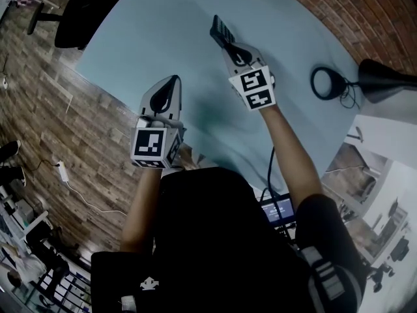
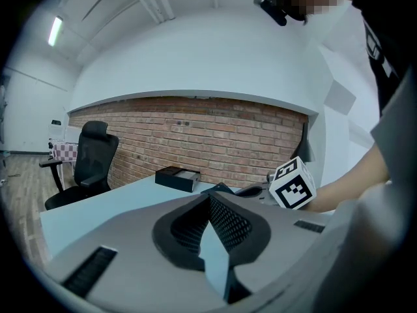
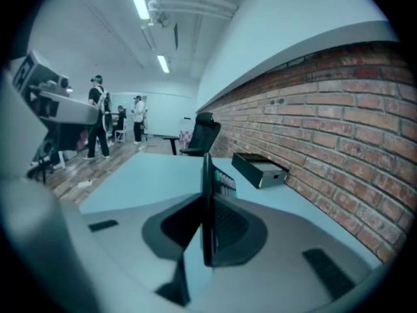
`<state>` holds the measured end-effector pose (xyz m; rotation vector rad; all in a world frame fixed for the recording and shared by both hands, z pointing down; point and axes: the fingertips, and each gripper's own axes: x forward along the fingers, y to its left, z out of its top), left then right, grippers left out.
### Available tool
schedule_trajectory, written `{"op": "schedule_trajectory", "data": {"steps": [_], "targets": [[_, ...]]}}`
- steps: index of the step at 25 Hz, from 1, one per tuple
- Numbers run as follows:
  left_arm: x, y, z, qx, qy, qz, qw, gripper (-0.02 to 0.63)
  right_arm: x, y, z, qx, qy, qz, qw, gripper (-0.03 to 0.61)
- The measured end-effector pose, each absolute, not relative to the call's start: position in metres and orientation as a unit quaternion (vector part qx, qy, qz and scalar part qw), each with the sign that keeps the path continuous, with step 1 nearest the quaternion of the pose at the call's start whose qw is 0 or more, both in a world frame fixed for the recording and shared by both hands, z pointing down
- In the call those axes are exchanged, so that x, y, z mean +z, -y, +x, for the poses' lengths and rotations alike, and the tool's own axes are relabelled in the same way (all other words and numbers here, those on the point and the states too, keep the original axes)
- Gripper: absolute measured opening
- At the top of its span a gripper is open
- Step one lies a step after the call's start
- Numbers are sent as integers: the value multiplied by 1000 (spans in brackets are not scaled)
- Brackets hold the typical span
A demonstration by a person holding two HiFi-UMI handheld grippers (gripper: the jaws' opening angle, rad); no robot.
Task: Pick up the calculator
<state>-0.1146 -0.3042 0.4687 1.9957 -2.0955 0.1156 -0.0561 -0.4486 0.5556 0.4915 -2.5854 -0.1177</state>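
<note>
The calculator (image 1: pixel 221 30) is a slim dark slab, lifted off the light blue table (image 1: pixel 163 31) and held on edge. My right gripper (image 1: pixel 229 44) is shut on its near end. In the right gripper view the calculator (image 3: pixel 223 181) stands edge-on between the pads, its pale keys facing right, and the right gripper (image 3: pixel 207 197) clamps it. My left gripper (image 1: pixel 173 80) hovers over the table's near left part, shut and empty. In the left gripper view its tips (image 2: pixel 210 201) meet, and the calculator (image 2: pixel 220 189) shows beyond them beside the right gripper's marker cube (image 2: pixel 292 184).
A black box (image 3: pixel 260 169) lies on the table against the brick wall. A black desk lamp with a ring base (image 1: pixel 329 82) stands at the table's right edge. An office chair (image 1: pixel 81 12) stands off the far left side. People stand far back in the room (image 3: pixel 98 119).
</note>
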Motion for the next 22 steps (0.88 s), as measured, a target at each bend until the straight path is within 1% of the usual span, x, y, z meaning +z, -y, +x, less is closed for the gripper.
{"op": "schedule_trajectory", "data": {"steps": [13,22], "targets": [[442,310,-120,18,715,691,104,9,481,418,-44,23,971,195,134,48],[434,314,-116,18,712,694,105,8,452,402,-26,76,973,203,79,48]]}}
